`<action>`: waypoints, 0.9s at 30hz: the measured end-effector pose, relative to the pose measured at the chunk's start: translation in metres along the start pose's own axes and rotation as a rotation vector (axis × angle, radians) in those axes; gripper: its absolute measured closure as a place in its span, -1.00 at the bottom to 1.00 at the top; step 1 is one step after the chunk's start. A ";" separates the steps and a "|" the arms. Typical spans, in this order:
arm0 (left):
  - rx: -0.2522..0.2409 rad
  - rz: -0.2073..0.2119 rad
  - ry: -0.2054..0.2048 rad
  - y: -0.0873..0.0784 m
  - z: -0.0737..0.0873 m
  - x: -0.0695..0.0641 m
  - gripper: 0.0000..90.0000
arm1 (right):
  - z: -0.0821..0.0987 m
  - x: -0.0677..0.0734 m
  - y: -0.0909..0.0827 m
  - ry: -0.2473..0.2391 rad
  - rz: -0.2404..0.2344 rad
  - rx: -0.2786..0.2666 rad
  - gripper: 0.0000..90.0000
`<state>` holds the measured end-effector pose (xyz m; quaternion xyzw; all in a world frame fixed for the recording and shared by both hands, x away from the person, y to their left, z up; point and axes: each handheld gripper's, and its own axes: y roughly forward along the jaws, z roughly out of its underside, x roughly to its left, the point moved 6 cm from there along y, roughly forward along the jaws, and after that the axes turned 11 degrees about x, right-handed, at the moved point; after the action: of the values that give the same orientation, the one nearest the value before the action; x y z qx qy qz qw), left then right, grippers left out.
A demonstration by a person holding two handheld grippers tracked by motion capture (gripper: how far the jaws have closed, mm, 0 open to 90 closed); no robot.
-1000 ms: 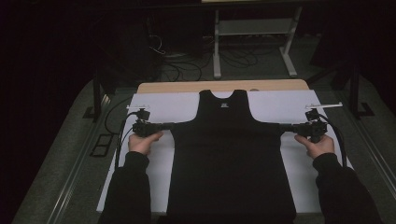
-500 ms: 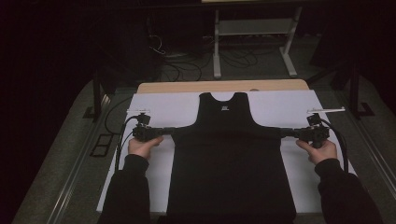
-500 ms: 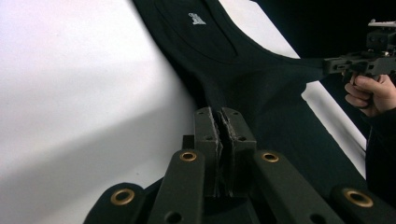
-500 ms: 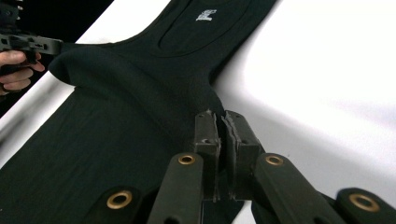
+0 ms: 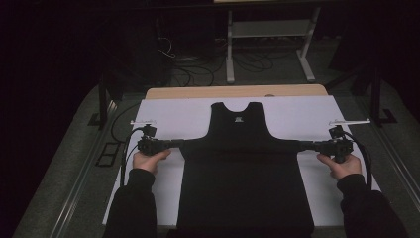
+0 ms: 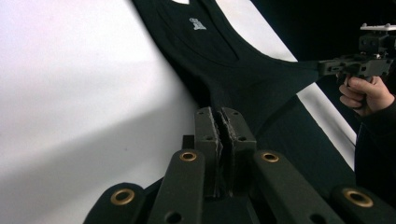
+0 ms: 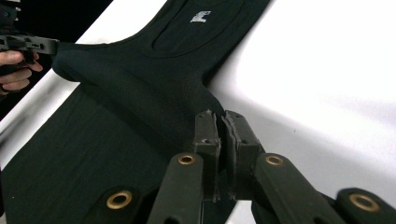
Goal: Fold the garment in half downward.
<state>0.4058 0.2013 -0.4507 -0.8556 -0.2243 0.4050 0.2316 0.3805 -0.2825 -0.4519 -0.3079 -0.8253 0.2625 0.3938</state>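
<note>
A black sleeveless top (image 5: 242, 168) lies flat on the white sheet (image 5: 168, 116), neck at the far side with a small white label (image 5: 237, 119). My left gripper (image 5: 181, 144) is shut on the top's left underarm corner, and my right gripper (image 5: 302, 145) is shut on the right one. The cloth is drawn taut between them. In the left gripper view the jaws (image 6: 219, 115) pinch black fabric (image 6: 224, 60), with the other gripper (image 6: 327, 67) far off. The right gripper view shows its jaws (image 7: 219, 117) pinching the fabric (image 7: 140, 93).
The sheet covers a wooden table whose far edge (image 5: 237, 91) is bare. Behind it stand a white metal frame (image 5: 267, 29) and loose floor cables (image 5: 247, 62). Black posts (image 5: 103, 99) (image 5: 376, 94) flank the table. A cable (image 5: 124, 148) loops from each gripper.
My right hand has drifted a little outward to the right, stretching the top's right corner farther. The left hand has kept its place. Both grips are unchanged.
</note>
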 end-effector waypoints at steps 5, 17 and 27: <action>0.003 0.004 -0.003 0.000 0.007 -0.004 0.88 | 0.006 0.002 -0.001 0.001 0.002 0.003 0.85; 0.028 0.008 -0.002 -0.002 0.021 -0.010 0.88 | 0.025 0.009 -0.002 0.022 -0.011 0.024 0.85; 0.054 0.013 -0.014 -0.003 0.038 -0.015 0.88 | 0.036 0.016 -0.003 0.033 -0.025 0.048 0.84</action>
<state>0.3666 0.2030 -0.4616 -0.8477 -0.2092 0.4183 0.2504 0.3420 -0.2802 -0.4620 -0.2922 -0.8161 0.2720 0.4179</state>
